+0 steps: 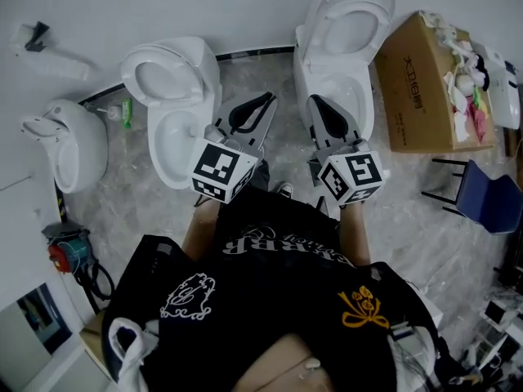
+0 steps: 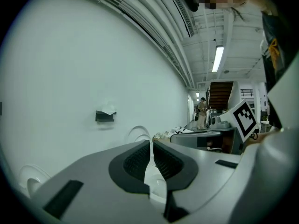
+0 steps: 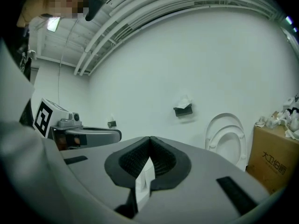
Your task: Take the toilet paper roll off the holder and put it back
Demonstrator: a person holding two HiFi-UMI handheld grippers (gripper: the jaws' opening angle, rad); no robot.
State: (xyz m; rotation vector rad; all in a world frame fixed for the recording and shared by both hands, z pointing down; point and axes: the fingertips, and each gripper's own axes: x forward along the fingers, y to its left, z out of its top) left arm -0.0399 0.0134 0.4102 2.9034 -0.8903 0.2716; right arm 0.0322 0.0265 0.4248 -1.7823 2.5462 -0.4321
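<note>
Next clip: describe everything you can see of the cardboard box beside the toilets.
The cardboard box is brown board with black print on one side. It stands upright on the marbled floor, just right of the right-hand toilet in the head view. Its top is open, heaped with crumpled white paper and a few coloured scraps. Only the floor and its contents visibly touch it.

Glossy, smooth white ceramic on left toilet point(image 1: 204, 72) and right toilet point(image 1: 347, 27). Polished grey stone-look floor point(image 1: 409, 211), veined. Matt brown cardboard box point(image 1: 409, 80) at far right. Smooth matt grey plastic on left tongs point(image 2: 152, 146) and right tongs point(image 3: 149, 141); black ribbed pads point(image 3: 135, 158) inside, rubbery-looking. Matt white painted wall point(image 2: 70, 78). Black cloth shirt point(image 1: 270, 300), printed.
</note>
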